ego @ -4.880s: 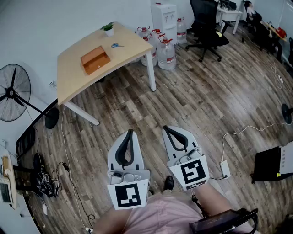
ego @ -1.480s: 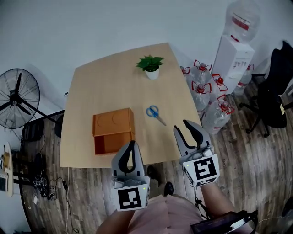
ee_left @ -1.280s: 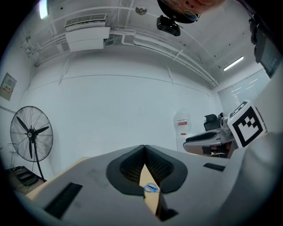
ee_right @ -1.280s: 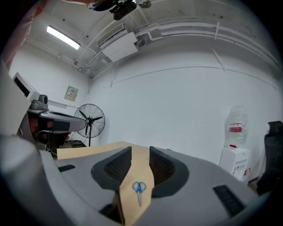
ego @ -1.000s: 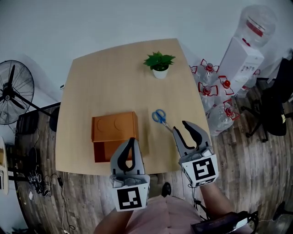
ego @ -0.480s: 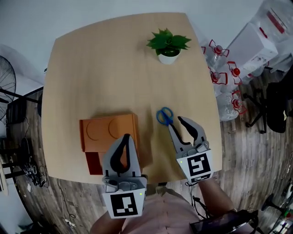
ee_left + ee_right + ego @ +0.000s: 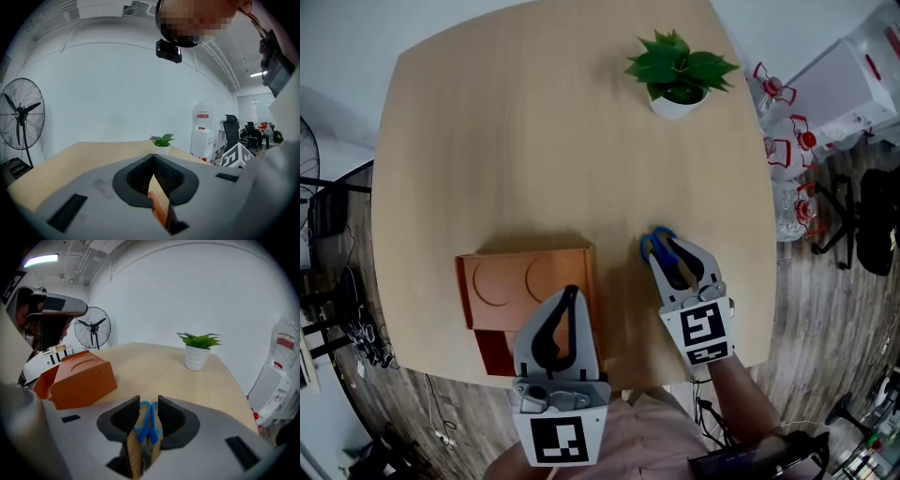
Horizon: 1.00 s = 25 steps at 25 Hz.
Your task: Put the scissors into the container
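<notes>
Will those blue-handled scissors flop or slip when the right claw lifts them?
The blue-handled metal scissors look stiff and light: probably no flop. The right gripper pinches smooth handle loops, so blades may droop. Flat on the wooden table, they shouldn't roll.

The right gripper (image 7: 149,405) has its jaws closed against the blue handles of the scissors (image 7: 148,422) lying on the table (image 7: 159,369). A container (image 7: 79,377) sits left, a potted plant (image 7: 197,350) beyond.
</notes>
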### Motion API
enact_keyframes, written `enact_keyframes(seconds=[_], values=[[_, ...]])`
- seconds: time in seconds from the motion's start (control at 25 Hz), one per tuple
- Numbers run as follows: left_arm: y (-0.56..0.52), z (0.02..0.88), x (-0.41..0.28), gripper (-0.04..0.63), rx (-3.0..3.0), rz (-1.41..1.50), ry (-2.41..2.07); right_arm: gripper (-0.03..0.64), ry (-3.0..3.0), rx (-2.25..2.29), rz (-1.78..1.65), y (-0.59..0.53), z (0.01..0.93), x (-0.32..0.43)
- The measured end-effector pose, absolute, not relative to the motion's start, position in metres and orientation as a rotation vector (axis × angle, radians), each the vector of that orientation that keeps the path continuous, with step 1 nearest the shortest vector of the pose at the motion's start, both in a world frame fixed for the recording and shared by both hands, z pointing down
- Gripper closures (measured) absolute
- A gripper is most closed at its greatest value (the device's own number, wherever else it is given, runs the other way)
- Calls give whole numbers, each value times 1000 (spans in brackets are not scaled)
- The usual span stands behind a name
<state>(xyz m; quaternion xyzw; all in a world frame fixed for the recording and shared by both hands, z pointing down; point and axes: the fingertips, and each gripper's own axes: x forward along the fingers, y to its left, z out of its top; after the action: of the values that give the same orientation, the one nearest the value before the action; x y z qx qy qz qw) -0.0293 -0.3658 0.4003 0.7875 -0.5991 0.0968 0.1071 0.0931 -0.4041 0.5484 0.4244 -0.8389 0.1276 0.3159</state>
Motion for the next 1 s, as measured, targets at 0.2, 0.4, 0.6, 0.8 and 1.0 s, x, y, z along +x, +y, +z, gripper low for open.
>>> enact_keyframes(seconds=[0.2,0.4,0.6,0.8,1.0], values=[[-370,405,-36,586,2309,288,-1757,499,-2148,1077,358,-405,570,92],[-372,406,-42,586,2303,279,-1770,508,-2111,1059,381,-406,585,94],[-367,402,-47,586,2296,266,-1787,523,-2113,1031,400,-405,587,91],[-356,394,-47,586,2309,264,-1803,535,-2150,1062,346,-399,568,94],[-339,378,-38,586,2347,249,-1812,538,-2249,1156,273,-383,524,100]])
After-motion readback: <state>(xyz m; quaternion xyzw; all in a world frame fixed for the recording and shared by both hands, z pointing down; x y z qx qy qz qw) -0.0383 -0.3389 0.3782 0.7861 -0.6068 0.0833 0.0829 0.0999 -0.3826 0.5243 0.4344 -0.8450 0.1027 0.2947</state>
